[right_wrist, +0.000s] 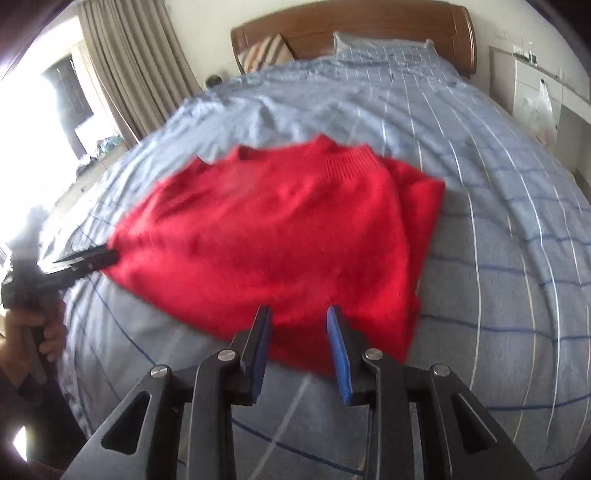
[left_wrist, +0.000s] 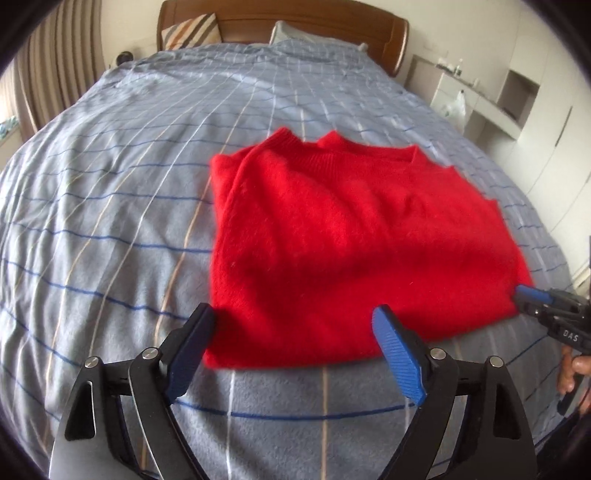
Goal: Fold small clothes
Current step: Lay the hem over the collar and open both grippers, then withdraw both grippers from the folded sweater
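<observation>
A red knit sweater lies folded on the blue striped bed cover, collar toward the headboard. My left gripper is open, its fingers spread wide over the sweater's near left edge. In the right wrist view the sweater fills the middle and my right gripper is open with a narrower gap at the sweater's near right hem. The right gripper also shows in the left wrist view at the sweater's right corner. The left gripper shows in the right wrist view at the sweater's left edge.
A wooden headboard with a striped cushion and a pillow is at the far end. Curtains hang at the left. White cabinets and a shelf stand at the right of the bed.
</observation>
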### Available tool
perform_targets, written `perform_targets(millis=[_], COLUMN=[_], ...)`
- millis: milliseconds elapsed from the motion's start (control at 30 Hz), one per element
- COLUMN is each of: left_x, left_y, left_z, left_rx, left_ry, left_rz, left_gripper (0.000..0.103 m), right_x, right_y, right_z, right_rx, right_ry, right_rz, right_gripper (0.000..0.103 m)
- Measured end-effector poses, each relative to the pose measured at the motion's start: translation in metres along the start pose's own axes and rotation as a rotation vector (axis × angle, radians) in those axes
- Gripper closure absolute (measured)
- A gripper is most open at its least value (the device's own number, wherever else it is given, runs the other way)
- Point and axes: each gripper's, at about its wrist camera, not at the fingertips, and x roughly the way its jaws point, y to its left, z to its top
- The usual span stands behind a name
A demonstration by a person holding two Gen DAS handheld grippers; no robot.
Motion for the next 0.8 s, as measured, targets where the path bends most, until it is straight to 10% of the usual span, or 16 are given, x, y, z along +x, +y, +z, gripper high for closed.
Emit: perform_targets(millis=[100, 200, 800], left_x=[-0.024, -0.044, -0.054], left_y=[0.005, -0.001, -0.021], left_z=[-0.015, -0.025, -0.038], left_rx=[-0.037, -0.016, 0.02], left_ry=[-0.034, -0.077, -0.1], left_rz=[0.0, 0.059, 0.156], left_gripper=[0.013, 0.01, 0.01], right_x=[-0.036, -0.073, -0.089], right_y=[-0.002, 0.001, -0.004], right_z=[-0.022, -0.045, -0.078], right_rx=[0.04, 0.057, 0.093], right_ry=[-0.062, -0.164, -0.262], right_rz=[-0.022, -0.05, -0.174], right_gripper=[0.067, 0.038, 0.038])
